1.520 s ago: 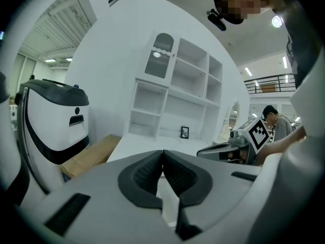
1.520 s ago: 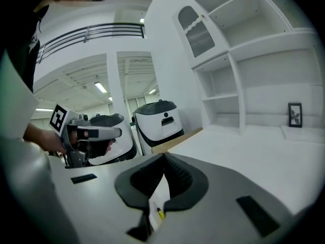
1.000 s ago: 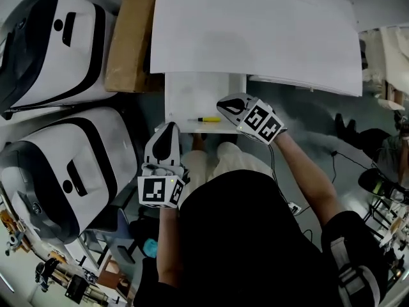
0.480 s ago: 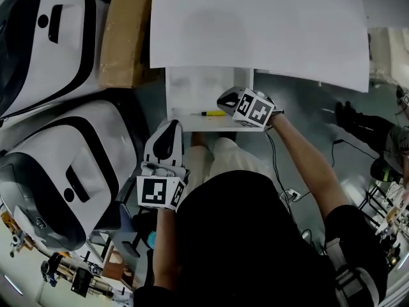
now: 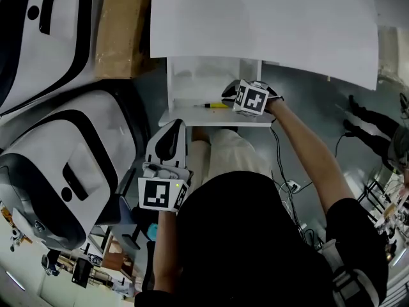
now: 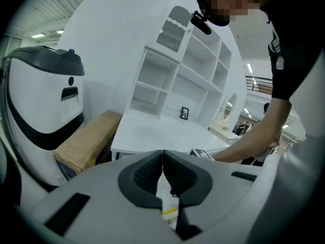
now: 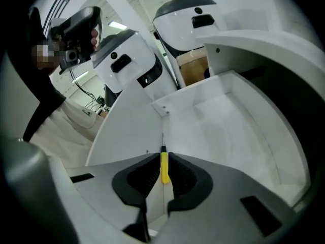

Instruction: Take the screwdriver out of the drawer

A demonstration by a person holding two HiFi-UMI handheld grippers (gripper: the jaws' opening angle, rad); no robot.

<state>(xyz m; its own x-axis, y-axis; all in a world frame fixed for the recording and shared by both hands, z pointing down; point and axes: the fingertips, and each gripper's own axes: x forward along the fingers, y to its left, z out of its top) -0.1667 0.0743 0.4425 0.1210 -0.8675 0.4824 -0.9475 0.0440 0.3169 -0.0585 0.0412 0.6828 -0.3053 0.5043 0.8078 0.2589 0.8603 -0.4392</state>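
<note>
A screwdriver (image 5: 214,105) with a yellow handle lies in the open white drawer (image 5: 217,118) under the desk, near its front wall. My right gripper (image 5: 227,98) points down into the drawer at the handle's right end. In the right gripper view its jaws (image 7: 163,159) are opening, and the yellow handle (image 7: 164,171) lies between the pads, the thin shaft pointing away along the drawer floor. My left gripper (image 5: 171,128) is shut with nothing in it and hangs left of the person's lap, below the drawer's front left corner. Its closed pads (image 6: 152,173) meet in the left gripper view.
Two large white and black machine housings (image 5: 64,171) (image 5: 38,37) stand at the left. A cardboard box (image 5: 121,31) lies beside the white desk top (image 5: 255,24). A white shelf unit (image 6: 177,70) stands on the desk. Cables (image 5: 287,185) run over the floor at the right.
My right gripper has sunk into the drawer and tipped downward onto the screwdriver's handle. My left gripper has dropped a little. The screwdriver has not moved.
</note>
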